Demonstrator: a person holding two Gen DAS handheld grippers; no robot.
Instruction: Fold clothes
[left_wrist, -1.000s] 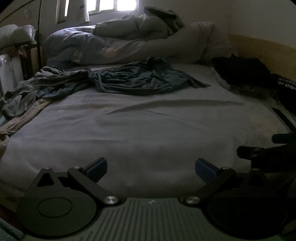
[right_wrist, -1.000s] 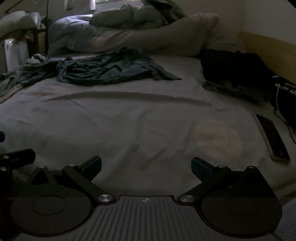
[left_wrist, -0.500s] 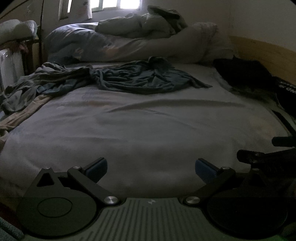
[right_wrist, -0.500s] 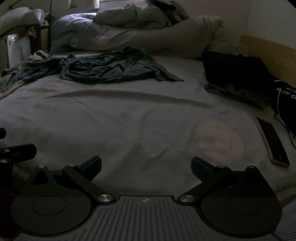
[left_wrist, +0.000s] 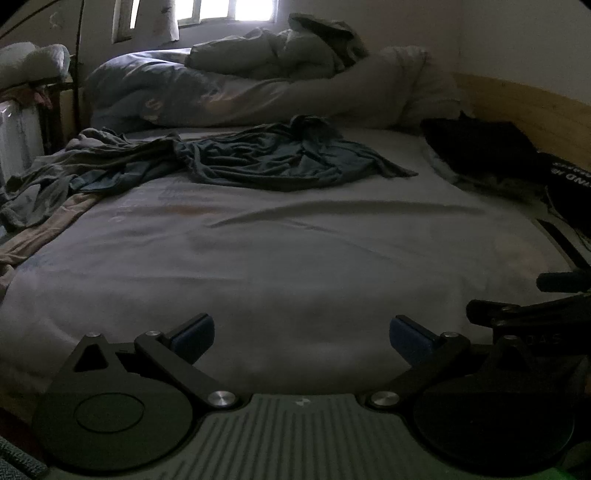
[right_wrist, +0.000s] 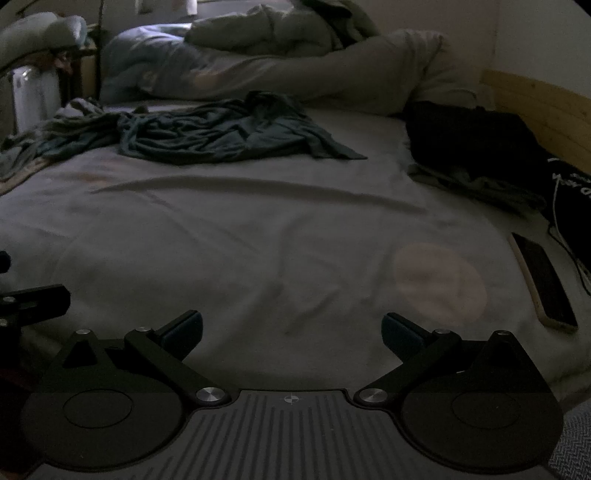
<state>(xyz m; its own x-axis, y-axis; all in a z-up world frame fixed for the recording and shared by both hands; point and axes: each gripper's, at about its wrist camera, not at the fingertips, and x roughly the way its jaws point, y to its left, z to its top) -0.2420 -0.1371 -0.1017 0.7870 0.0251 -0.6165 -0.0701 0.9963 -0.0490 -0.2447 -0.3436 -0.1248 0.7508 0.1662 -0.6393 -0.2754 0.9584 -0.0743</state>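
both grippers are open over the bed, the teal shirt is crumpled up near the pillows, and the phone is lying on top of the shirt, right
Not quite: the phone lies on the bare sheet by the bed's right edge, far from the shirt, as the right wrist view shows. The rest holds: the left gripper and the right gripper are open, and the shirt is crumpled near the pillows.

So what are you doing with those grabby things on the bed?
Getting ready to fold clothes. The left gripper and right gripper are both open and holding nothing, low over the near end of the bed sheet. A crumpled blue-grey shirt lies farther up the bed, untouched, with more clothes trailing off the left edge. A phone rests on the sheet to the right.
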